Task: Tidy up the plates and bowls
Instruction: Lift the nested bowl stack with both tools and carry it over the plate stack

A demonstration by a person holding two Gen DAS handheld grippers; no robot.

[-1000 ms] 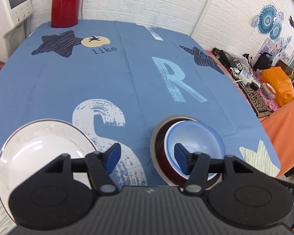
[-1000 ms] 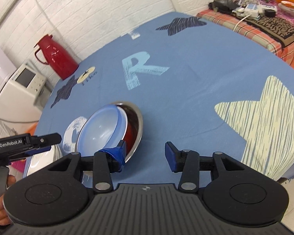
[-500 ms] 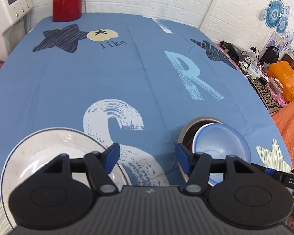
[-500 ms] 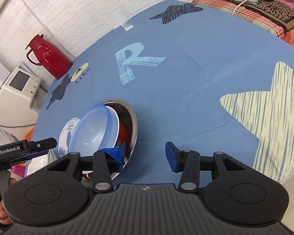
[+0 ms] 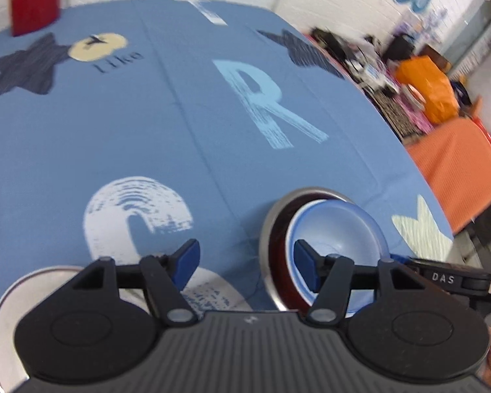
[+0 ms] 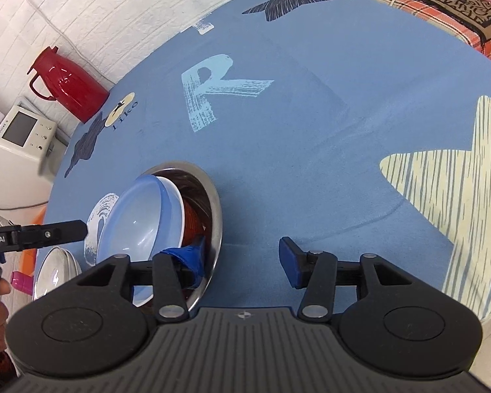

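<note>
Looking down over a bench (image 6: 311, 124) draped in a blue cloth, with two hand-held claws near its front edge. At far left a white plate (image 5: 3, 314) lies flat, half hidden under the left claw (image 5: 245, 263), whose blue pads stand wide apart and grip nothing. That claw hangs just above the cloth between the plate and the bowls, its right pad overlapping the bowls in its own view; whether it touches them cannot be told, as that picture is blurred.

Right of the plate sits the stack: a steel bowl (image 6: 212, 196) on the cloth, dark red inside, with a pale blue bowl (image 6: 137, 216) leaning in it, tilted up toward the plate side rather than seated level.

Further right is the right claw (image 6: 242, 262), also spread open. Its left pad (image 6: 193, 255) reaches in over the steel bowl's near rim, close under the blue bowl's lower edge — contact cannot be confirmed. Its right pad hangs over bare cloth, outside the stack.

The relation that matters: the steel rim passes between the right claw's two pads, so the right hand looks better placed to pinch the rim, with the stack lying to its left. The left claw is near too, but the bowls lie off to its right.

At the back left stand a red flask (image 6: 67, 85) and a white machine (image 6: 19, 137), well apart from the dishes.
</note>
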